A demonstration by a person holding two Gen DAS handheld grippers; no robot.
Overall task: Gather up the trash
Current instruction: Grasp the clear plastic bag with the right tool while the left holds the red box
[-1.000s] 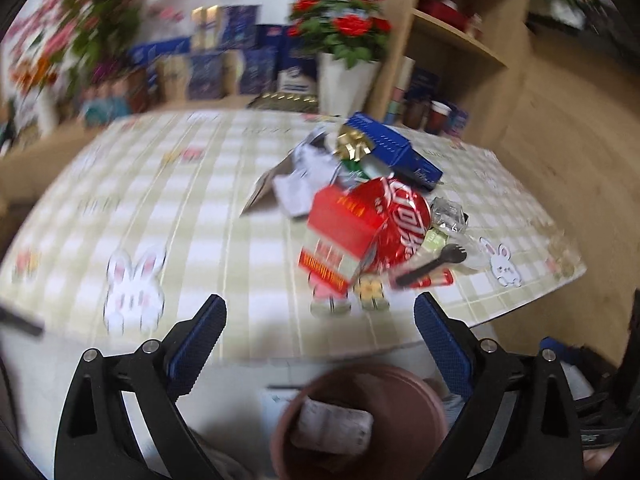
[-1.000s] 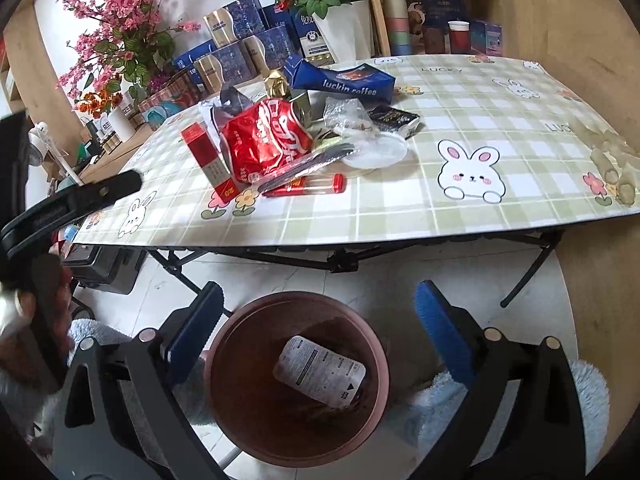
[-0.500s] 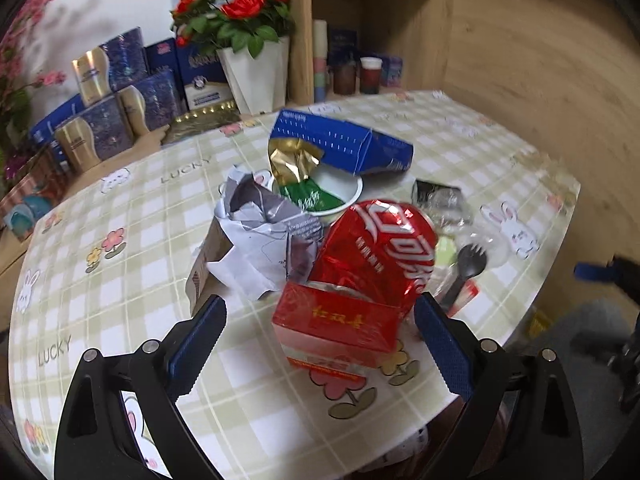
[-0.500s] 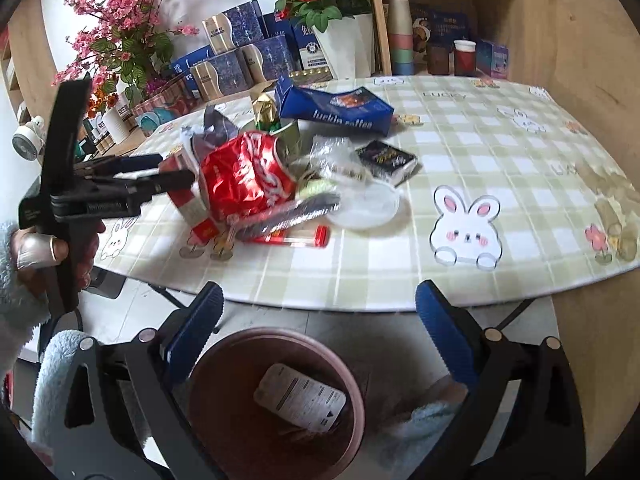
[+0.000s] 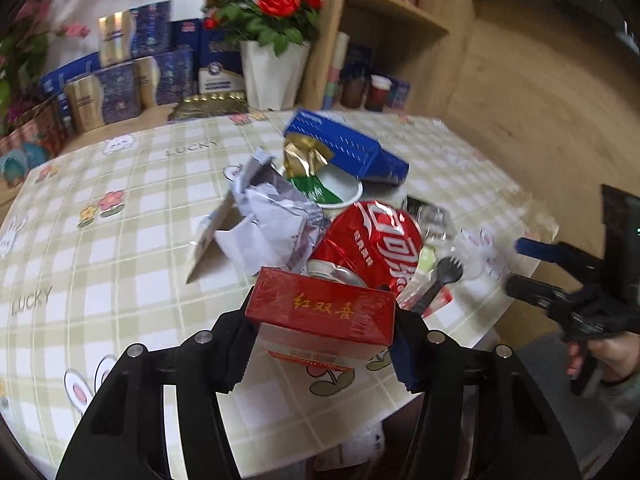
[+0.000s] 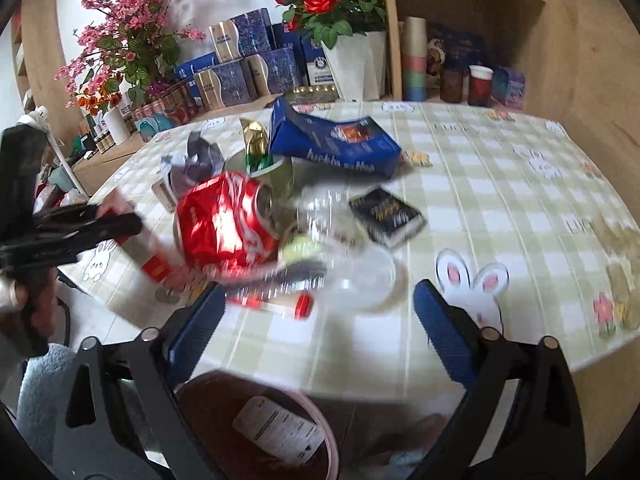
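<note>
My left gripper [image 5: 322, 344] is closing on a red cigarette box [image 5: 324, 312] at the near table edge, its pads against the box's two sides. From the right wrist view the left gripper [image 6: 120, 220] holds that red box [image 6: 148, 256] by its upper end. Behind it lie a crushed red cola can [image 5: 372, 248], crumpled paper [image 5: 272, 216] and a black spork [image 5: 440, 280]. My right gripper [image 6: 316, 292] is open, its jaws narrowing slightly, with nothing gripped. It hovers at the table edge before the spork [image 6: 292, 276] and a clear lid [image 6: 368, 280].
A brown bin [image 6: 316, 408] with a label [image 6: 280, 428] inside stands on the floor under the right gripper. On the checked table [image 5: 100, 240] are a blue coffee box [image 6: 332, 144], a white bowl [image 5: 340, 188] and a black pack [image 6: 386, 216]. Flower pots and shelves stand behind.
The left gripper moved in over the table edge and closed around the red box. The right gripper moved from above the bin up to the table edge, jaws slightly narrower.
</note>
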